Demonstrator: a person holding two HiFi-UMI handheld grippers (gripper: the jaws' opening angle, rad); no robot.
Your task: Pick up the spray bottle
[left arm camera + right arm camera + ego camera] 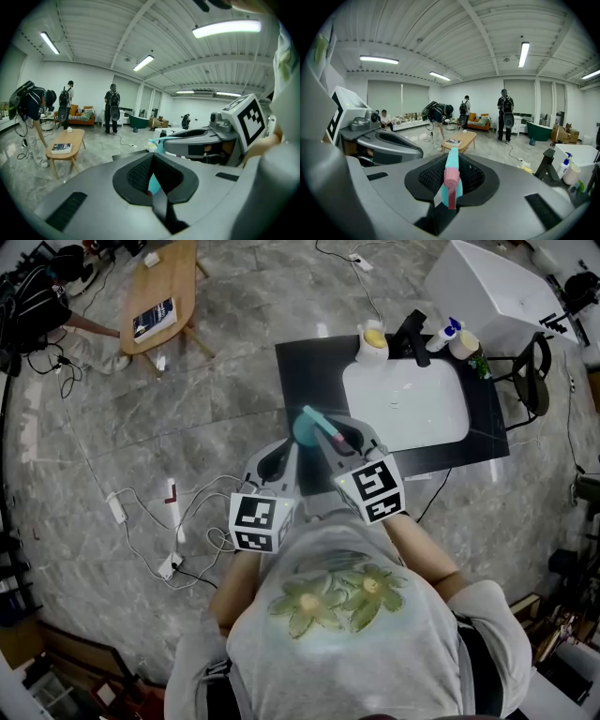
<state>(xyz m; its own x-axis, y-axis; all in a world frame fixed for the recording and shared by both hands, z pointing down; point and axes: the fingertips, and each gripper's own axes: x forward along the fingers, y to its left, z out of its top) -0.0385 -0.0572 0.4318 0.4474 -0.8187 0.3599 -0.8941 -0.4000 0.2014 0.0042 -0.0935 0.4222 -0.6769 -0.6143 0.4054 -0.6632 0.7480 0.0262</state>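
I see the right claw (450, 180) clamped on the teal plastic spray bottle (452, 161) with the pink trigger. The left claw (151, 180) sits at its 9 o'clock, jaws slightly parted, holding nothing.

The right gripper (450, 180) is covering the spray bottle (452, 161) below its pink trigger, so the body is not showing. Past the left gripper (152, 183), only a teal sliver is peeking through. The cover of the book (154, 318) on the wooden table (178, 273) is coming out too small to read.

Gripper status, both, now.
Left gripper: cannot tell; teal shows in its narrow gap.
Right gripper: closed on the spray bottle.
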